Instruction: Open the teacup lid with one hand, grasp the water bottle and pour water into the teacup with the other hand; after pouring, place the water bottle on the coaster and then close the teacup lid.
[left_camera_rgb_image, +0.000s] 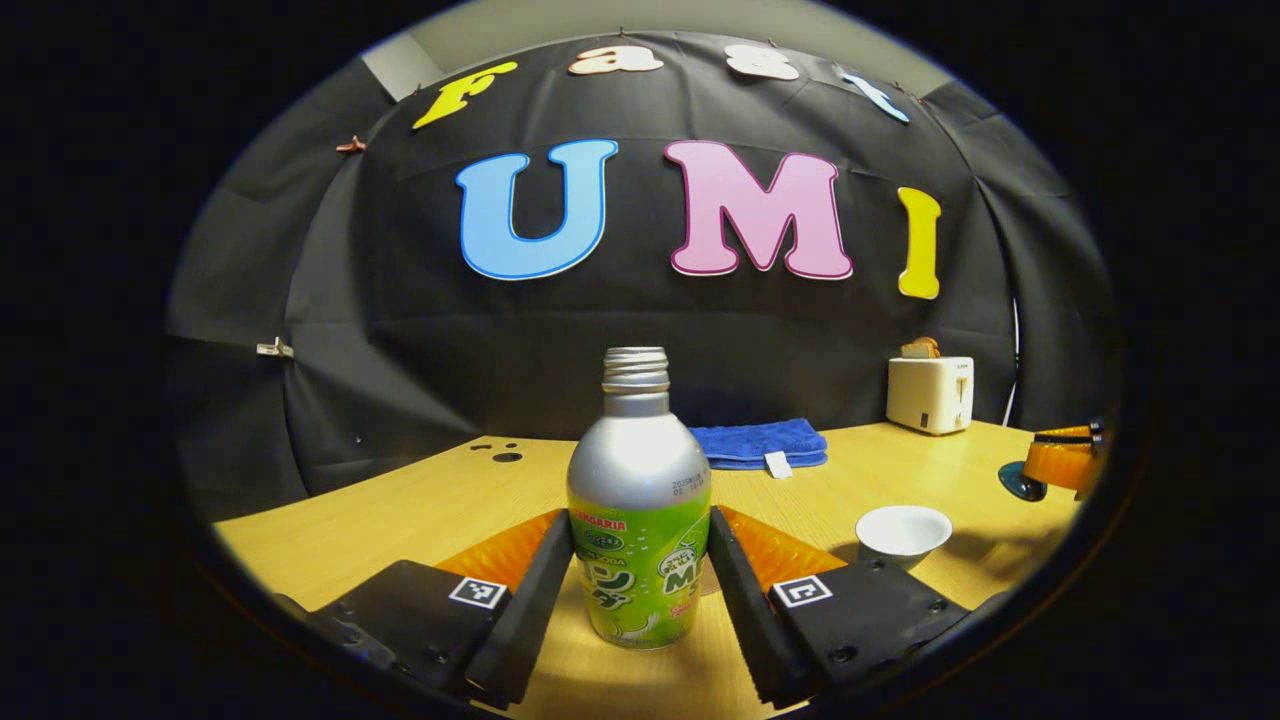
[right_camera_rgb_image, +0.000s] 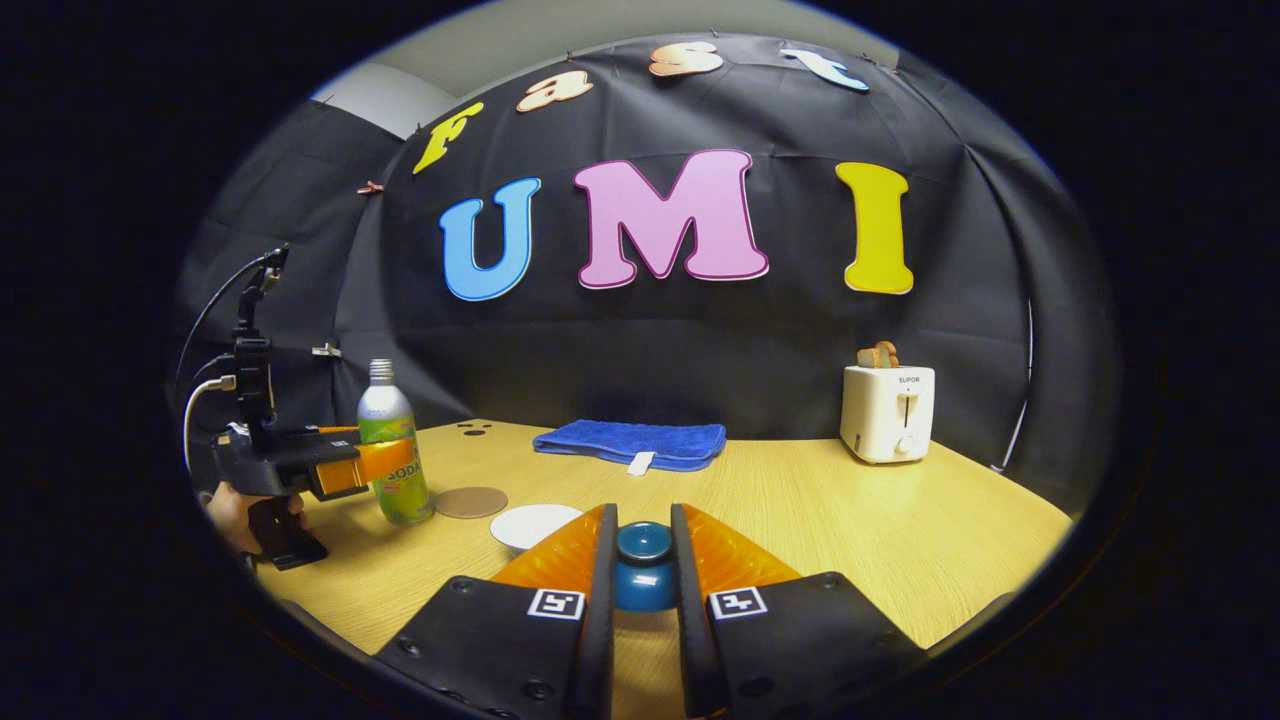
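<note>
- Your left gripper (left_camera_rgb_image: 640, 590) held the water bottle (left_camera_rgb_image: 638, 500) between its two black pads, one pressed on each side of the green label, low on the body.
- In the left gripper view the bottle stood upright with its base on the wooden table (left_camera_rgb_image: 400, 520), silver shoulder and uncapped threaded neck rising above the fingers.
- From the right gripper view you could see that same gripper (right_camera_rgb_image: 375, 462) at the far left, its orange finger alongside the bottle (right_camera_rgb_image: 393, 450), with a hand (right_camera_rgb_image: 240, 515) on the grip below.
- Your right gripper (right_camera_rgb_image: 643, 565) was narrowed onto the blue teacup lid (right_camera_rgb_image: 643, 565); both fingers pinched its knob, with the lid's dome hanging between them.
- Whether the lid was clear of the table you could not tell from that view.
- The white teacup (right_camera_rgb_image: 533, 524) sat open just left of and beyond your right fingers; in the left gripper view it (left_camera_rgb_image: 903, 533) lay to the right of the bottle.
- The round brown coaster (right_camera_rgb_image: 471, 501) lay flat between the bottle and the cup, near the bottle's base.
- In the left gripper view your right gripper (left_camera_rgb_image: 1062, 462) showed at the right edge, orange, with the lid (left_camera_rgb_image: 1022, 481) beneath it.
- Farther back, a folded blue cloth (right_camera_rgb_image: 632, 443) lay mid-table near the wall.
- A white toaster (right_camera_rgb_image: 887, 412) with bread in its slot stood far right.
</note>
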